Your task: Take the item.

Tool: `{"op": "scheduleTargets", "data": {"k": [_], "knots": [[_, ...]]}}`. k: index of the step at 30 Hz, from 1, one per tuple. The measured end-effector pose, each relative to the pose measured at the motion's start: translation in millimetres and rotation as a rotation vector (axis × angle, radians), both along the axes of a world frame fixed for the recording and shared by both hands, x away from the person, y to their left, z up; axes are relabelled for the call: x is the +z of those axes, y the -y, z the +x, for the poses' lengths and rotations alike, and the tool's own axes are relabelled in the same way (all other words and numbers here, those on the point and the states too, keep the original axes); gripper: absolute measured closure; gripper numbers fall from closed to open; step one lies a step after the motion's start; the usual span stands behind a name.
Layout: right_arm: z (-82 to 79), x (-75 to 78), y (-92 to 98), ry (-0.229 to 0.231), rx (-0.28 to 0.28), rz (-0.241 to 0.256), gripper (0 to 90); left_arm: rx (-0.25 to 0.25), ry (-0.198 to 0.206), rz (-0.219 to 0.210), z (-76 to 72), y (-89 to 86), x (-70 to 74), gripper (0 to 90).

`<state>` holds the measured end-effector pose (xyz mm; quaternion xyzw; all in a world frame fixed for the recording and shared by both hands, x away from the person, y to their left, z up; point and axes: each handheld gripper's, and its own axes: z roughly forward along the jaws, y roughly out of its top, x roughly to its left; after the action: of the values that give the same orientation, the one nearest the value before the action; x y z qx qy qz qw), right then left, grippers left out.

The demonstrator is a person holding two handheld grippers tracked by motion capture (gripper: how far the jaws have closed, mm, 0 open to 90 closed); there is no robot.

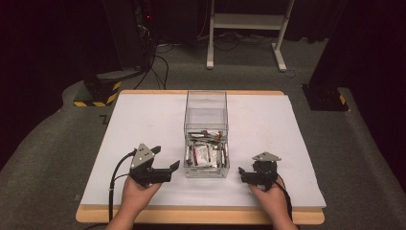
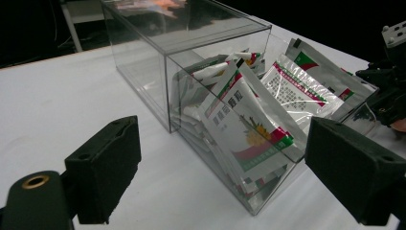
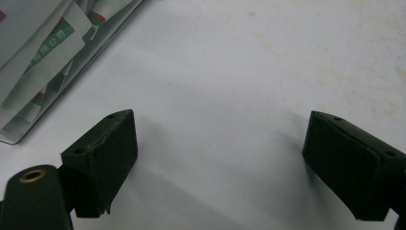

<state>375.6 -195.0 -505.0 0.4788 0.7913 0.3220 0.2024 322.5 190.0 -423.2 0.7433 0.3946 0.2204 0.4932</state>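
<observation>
A clear plastic box [image 1: 206, 115] stands lengthwise in the middle of the white table [image 1: 143, 120]. Several white sachets [image 1: 206, 153] with red and green print are piled in its near half. My left gripper [image 1: 166, 158] rests just left of the box's near end, open and holding nothing. In the left gripper view its jaws [image 2: 225, 158] stand wide apart, facing the box's [image 2: 191, 43] near corner and the sachets [image 2: 239, 124]. My right gripper [image 1: 245, 173] sits to the right of the box, open over bare table [image 3: 220, 153]. The sachets [image 3: 43, 52] show at that view's upper left.
The table's wooden front edge [image 1: 201, 215] lies under my hands. Beyond the far edge are a white frame's legs [image 1: 244, 24], a yellow-and-black striped base [image 1: 98, 93], a black stand foot [image 1: 325, 98] and loose cables on grey floor.
</observation>
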Motion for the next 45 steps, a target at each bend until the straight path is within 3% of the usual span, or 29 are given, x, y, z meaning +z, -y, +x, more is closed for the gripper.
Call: {"op": "scheduleTargets", "data": {"k": [14, 20, 29, 36, 42, 45], "knots": [[0.0, 0.0, 0.0, 0.000, 0.000, 0.000, 11.4, -0.040, -0.017, -0.028, 12.5, 15.9, 0.1, 12.9], [0.0, 0.0, 0.0, 0.000, 0.000, 0.000, 11.4, -0.050, -0.001, -0.017, 14.8, 23.3, 2.9, 13.8], [0.0, 0.0, 0.0, 0.000, 0.000, 0.000, 11.3, -0.041, -0.010, -0.017, 23.3, 28.4, 2.7, 16.5], [0.0, 0.0, 0.0, 0.000, 0.000, 0.000, 11.4, -0.030, -0.009, 0.004, 27.4, 32.0, 1.6, 35.5], [0.0, 0.0, 0.0, 0.000, 0.000, 0.000, 11.4, -0.020, -0.017, 0.039, 30.0, 39.9, -0.5, 44.4], [0.0, 0.0, 0.0, 0.000, 0.000, 0.000, 11.4, -0.007, 0.005, 0.043, 29.0, 42.9, -1.1, 53.4]]}}
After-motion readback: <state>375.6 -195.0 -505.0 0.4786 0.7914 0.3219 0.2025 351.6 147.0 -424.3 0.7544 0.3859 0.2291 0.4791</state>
